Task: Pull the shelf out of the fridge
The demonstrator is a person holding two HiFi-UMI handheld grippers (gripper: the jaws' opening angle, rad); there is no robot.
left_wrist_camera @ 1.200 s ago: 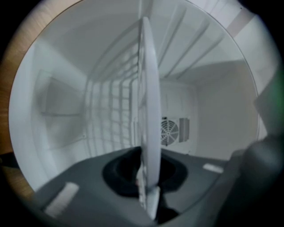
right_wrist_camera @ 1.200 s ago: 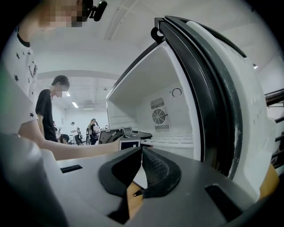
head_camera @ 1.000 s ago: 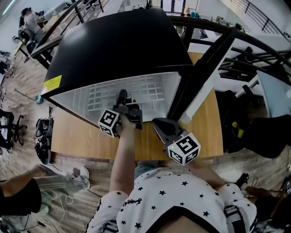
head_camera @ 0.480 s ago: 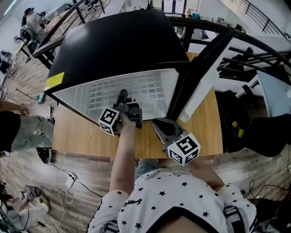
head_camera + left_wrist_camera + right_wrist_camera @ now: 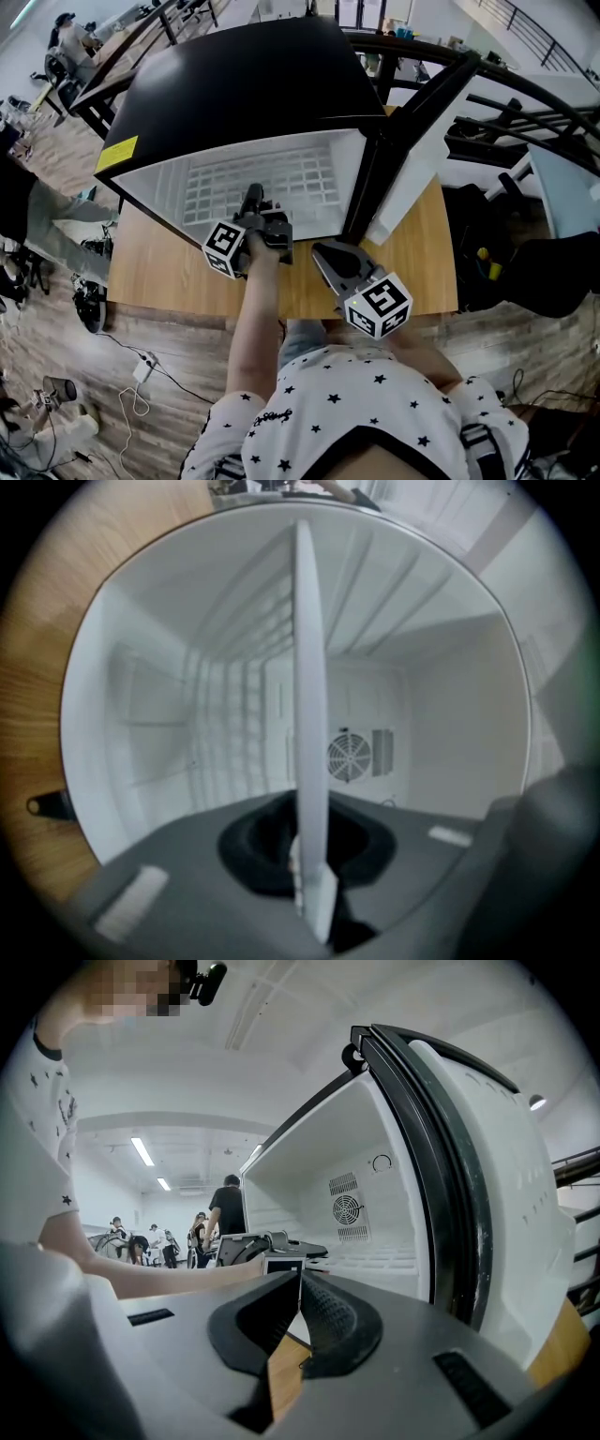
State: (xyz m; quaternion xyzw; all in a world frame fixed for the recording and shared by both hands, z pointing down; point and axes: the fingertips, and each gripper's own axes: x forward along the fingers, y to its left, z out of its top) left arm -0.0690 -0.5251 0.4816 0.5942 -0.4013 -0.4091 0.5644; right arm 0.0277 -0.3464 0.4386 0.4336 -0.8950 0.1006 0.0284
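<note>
Wooden desk [image 5: 412,272] carries an open black fridge [image 5: 244,84]. Its white wire shelf [image 5: 281,183] lies inside, seemingly resting on the side rails. The left hand-held gripper [image 5: 253,202] is clenched on the shelf's near edge. To the right, the right hand-held gripper [image 5: 328,255] hovers near the door [image 5: 412,141], jaws together and empty.

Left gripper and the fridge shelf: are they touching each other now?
Touching. The left gripper view shows the left gripper with its jaws closed on the thin front edge of the white shelf, which runs straight between them.
</note>
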